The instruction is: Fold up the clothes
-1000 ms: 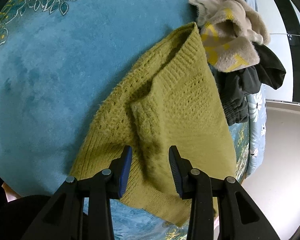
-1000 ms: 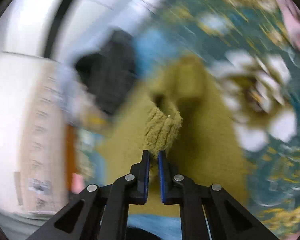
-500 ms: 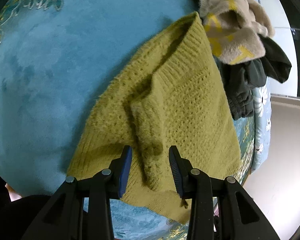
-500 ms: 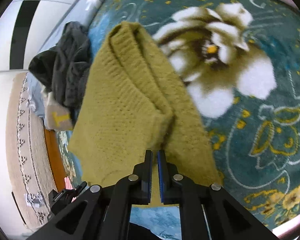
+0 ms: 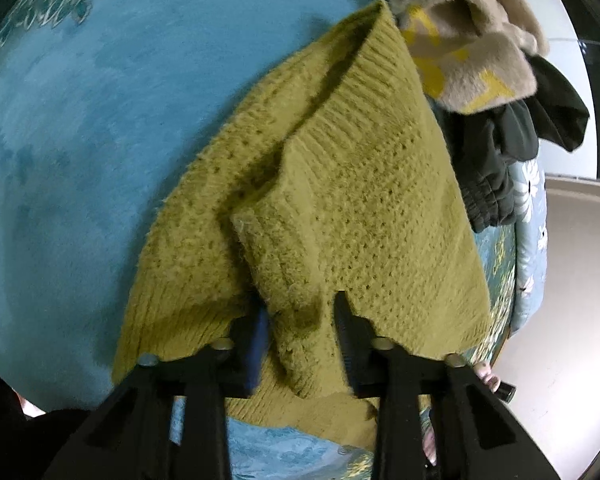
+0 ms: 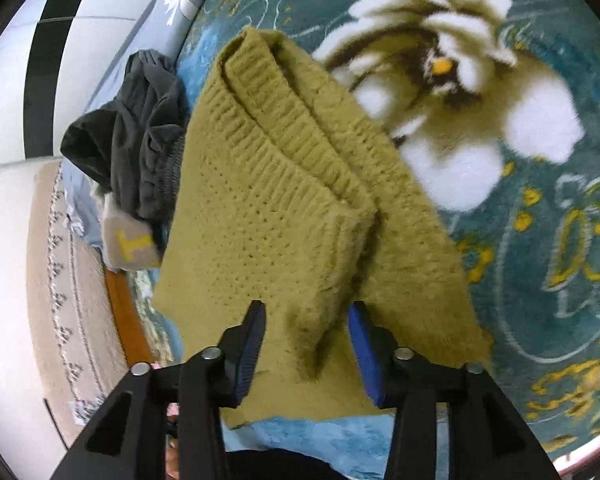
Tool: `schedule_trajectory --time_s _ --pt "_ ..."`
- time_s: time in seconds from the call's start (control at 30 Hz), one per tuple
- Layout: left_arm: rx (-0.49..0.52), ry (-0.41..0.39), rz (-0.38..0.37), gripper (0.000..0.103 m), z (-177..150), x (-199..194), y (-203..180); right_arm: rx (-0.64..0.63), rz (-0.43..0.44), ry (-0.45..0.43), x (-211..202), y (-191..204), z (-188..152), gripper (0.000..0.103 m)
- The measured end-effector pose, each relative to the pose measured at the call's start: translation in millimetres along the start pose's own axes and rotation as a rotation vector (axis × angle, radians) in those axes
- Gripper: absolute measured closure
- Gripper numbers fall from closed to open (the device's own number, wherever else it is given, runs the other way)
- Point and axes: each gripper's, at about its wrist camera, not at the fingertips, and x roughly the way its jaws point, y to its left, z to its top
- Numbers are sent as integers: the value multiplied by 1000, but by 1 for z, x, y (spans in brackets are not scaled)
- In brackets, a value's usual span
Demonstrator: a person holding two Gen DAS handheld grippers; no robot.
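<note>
- 1 olive-green knit sweater [image 5: 360, 208], partly folded, 1 sleeve [image 5: 284, 280] lying over the body.
- 1 beige fleece garment [image 5: 468, 40] w/ yellow markings, crumpled.
- 1 dark grey/black garment [image 6: 140, 136], crumpled; could be more than 1 pc, can't tell.
- So approx. 3 clothing items total: 1 spread out, 2 in a heap beside it.
- 1 teal floral blanket [image 6: 540, 260] under everything; 1 big white flower [image 6: 480, 120] printed on it, plus several small yellow motifs, too many and too blurred to count.
- 1 lighter blue plush area [image 5: 100, 140].
- 2 grippers: left gripper [image 5: 300, 344], right gripper [image 6: 306, 352]; 2 fingers each, 4 in all.
</note>
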Motion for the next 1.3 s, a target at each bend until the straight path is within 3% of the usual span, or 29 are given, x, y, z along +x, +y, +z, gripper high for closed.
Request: schedule_trajectory --time_s 0.07,0.13,0.2,0.23,0.33,0.4,0.43,0.47,0.53,0.57,0.6,0.73,0.8,0.9,1.07,1.17,1.23,1.3 --pt "16 -8 2 89 1 -2 -3 75 -35 12 7 -3 2 74" --pt "-1 -1 14 90 3 -2 -3 166 -37 52 14 -3 7 92" --pt "-61 8 3 93 8 -4 2 184 18 57 10 9 12 93" --pt "-68 -12 -33 93 11 -10 0 82 85 11 -4 26 10 93" --pt "70 -210 -308 93 4 -69 -27 -320 306 -166 -60 88 -3 93" --pt "152 -254 -353 93 -4 -98 -40 -388 324 -176 -73 90 -13 93" --pt "169 -259 -328 93 -8 -104 -40 -351 265 -136 -64 78 -14 93" --pt "167 -223 -242 92 -11 -99 -37 -303 178 -92 -50 63 -15 93" --pt "95 -74 -49 92 -15 -70 -22 -213 1 -9 -21 34 -17 93" --pt "25 10 18 93 -18 -51 -9 -178 -23 10 -13 24 -19 93" --pt "-15 51 39 93 -20 -39 0 -146 -23 20 -8 15 -22 93" --pt "-16 24 84 93 -22 -30 1 -112 -34 24 2 2 -26 93" --pt "40 0 111 93 -22 -30 -7 -130 -19 5 -3 4 -25 93" --pt "125 -32 166 93 -24 -29 -19 -196 -84 14 -7 3 -28 93" --pt "172 40 282 92 -25 -5 -33 -196 -151 56 0 -14 -29 92" --pt "123 67 264 90 -22 -2 -27 -219 -168 67 -5 -9 -28 87" --pt "85 62 206 87 -20 -8 -24 -249 -177 59 -11 -4 -25 85" --pt "57 60 156 75 -16 -14 -22 -266 -182 38 -23 -5 -19 80"
